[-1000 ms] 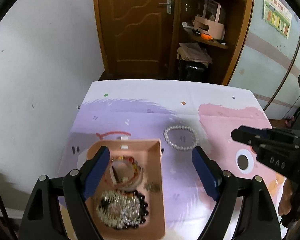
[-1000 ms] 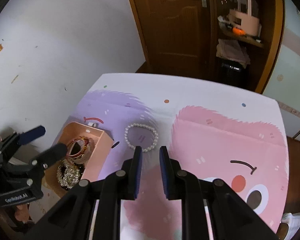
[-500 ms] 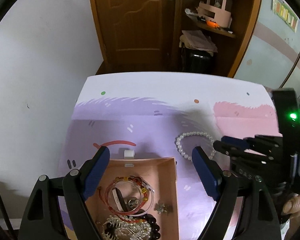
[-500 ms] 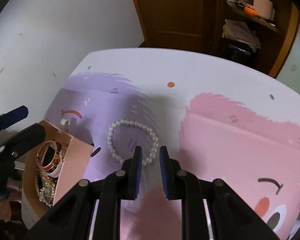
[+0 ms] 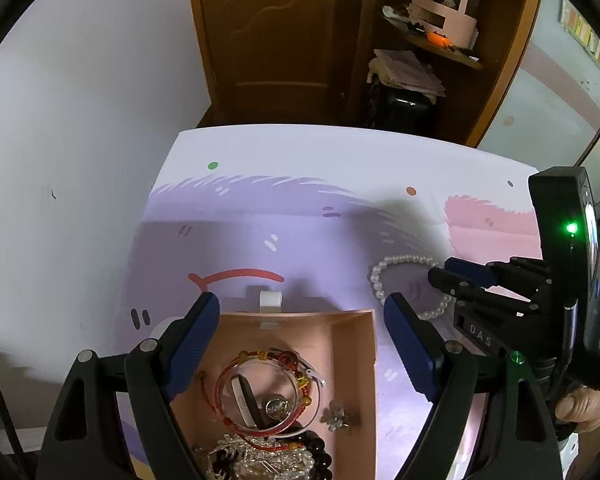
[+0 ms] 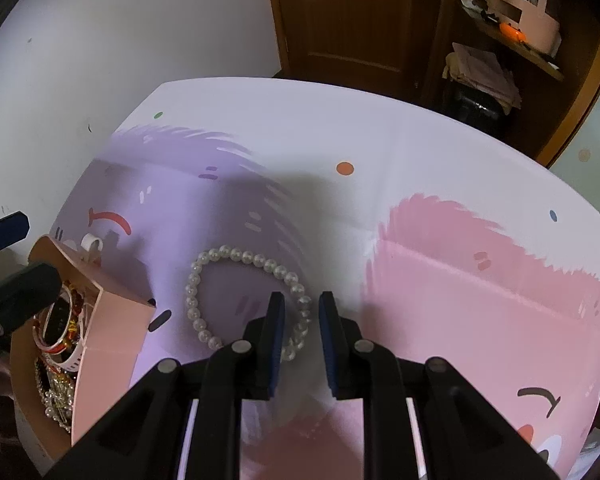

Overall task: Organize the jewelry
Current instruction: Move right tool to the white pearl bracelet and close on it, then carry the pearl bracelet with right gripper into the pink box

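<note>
A white pearl bracelet (image 6: 244, 300) lies flat on the purple and pink mat; it also shows in the left wrist view (image 5: 404, 284). My right gripper (image 6: 301, 308) is low over the bracelet's right side, its jaws a small gap apart with the beads between them, not closed on them. It shows in the left wrist view (image 5: 450, 276) too. A pink open box (image 5: 300, 364) holds several bracelets, a watch and beads. My left gripper (image 5: 300, 312) is wide open above the box, holding nothing.
The box also shows at the left of the right wrist view (image 6: 112, 332). The mat (image 6: 460, 280) covers a small table with a white wall to the left. A wooden door (image 5: 280, 32) and a shelf unit (image 5: 440, 40) stand beyond the far edge.
My right gripper has moved forward and down onto the pearl bracelet, its jaws opening slightly around the beads. My left gripper has drawn back a little over the box.
</note>
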Demonstrator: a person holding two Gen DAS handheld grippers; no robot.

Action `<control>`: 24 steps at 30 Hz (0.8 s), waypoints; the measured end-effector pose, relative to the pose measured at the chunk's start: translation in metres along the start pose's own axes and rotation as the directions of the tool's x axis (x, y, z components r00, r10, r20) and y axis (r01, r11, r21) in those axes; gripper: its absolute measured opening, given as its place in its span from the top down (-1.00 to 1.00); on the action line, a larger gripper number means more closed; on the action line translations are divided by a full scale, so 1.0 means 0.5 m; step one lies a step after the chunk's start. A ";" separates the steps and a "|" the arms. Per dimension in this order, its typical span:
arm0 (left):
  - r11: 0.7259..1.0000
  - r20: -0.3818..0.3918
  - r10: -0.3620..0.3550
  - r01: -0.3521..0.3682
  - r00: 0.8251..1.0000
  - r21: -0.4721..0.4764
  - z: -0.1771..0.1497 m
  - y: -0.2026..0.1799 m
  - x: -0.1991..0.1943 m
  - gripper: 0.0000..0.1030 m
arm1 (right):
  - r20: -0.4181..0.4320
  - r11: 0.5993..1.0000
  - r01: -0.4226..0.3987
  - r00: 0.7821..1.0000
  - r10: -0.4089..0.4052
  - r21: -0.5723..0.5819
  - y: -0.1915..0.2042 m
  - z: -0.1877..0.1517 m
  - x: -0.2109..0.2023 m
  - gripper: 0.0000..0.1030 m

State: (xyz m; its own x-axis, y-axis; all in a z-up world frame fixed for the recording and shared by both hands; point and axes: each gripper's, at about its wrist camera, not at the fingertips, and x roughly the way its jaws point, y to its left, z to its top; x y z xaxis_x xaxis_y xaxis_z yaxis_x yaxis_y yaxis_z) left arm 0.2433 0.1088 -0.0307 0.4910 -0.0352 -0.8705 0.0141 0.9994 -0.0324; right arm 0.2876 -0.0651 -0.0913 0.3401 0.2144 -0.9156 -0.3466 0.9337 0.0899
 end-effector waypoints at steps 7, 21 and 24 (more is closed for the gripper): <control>1.000 0.007 -0.001 0.001 1.000 0.001 -0.008 0.004 -0.006 -0.61 | 0.001 0.999 -0.025 1.000 0.025 0.024 -0.011 -0.003 -0.002 0.86; 0.999 0.029 0.018 -0.017 0.999 -0.038 -0.024 0.023 -0.049 -0.61 | 0.182 0.999 -0.036 0.983 0.035 0.003 -0.001 -0.034 -0.137 0.87; 0.998 0.045 0.027 -0.024 0.999 -0.066 -0.035 0.041 -0.073 -0.61 | 0.226 0.999 -0.039 0.973 0.040 -0.009 0.012 -0.039 -0.182 0.87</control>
State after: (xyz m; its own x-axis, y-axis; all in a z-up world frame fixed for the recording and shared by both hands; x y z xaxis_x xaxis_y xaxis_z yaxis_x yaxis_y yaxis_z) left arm 0.2105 0.1304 -0.0083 0.5303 -0.0080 -0.8478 -0.0549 0.9975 -0.0438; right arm 0.2376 -0.0847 -0.0148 0.5145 0.3106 -0.7993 -0.3674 0.9221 0.1218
